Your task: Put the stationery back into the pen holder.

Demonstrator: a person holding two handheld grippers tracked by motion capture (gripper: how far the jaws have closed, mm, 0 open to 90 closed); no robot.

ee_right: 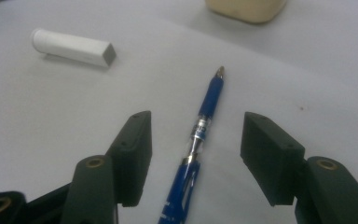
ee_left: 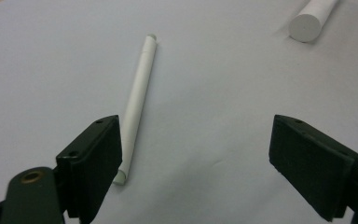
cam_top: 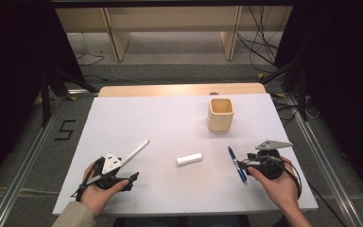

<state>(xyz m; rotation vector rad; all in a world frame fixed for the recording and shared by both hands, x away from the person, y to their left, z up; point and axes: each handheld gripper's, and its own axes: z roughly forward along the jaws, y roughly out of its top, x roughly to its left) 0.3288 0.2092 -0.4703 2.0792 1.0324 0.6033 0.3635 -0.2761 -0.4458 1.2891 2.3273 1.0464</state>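
Grippers sit low at the near edge of the white table [cam_top: 179,118] in the high view, one in each of your hands. Your left gripper [cam_top: 133,178] lies on its side just below the near end of a thin white pen [cam_top: 134,152], which slants up and away to the right. Your right gripper [cam_top: 242,164] points left at the blue pen [cam_top: 237,164], its tips right at the pen's middle. A short white tube [cam_top: 189,159] lies between the two pens, and a cream cup [cam_top: 220,114] stands upright farther back, well apart from both hands.

Along your left gripper [ee_left: 196,163] in its own view, the jaws stand wide apart with nothing between them. The white pen [ee_left: 137,100] lies flat on the table just beside the left-hand jaw, its near end tucked against that jaw's inner edge; whether they touch cannot be told. The white tube's [ee_left: 310,18] round end shows at the top right.

Looking along your right gripper [ee_right: 196,154], the jaws straddle the blue pen [ee_right: 200,144], which lies flat between them with its tip pointing away. Bare table shows on both sides of the pen, so the jaws are apart and not pressing it. The tube [ee_right: 72,46] lies off to the upper left and the cup's [ee_right: 244,9] base at the top edge.
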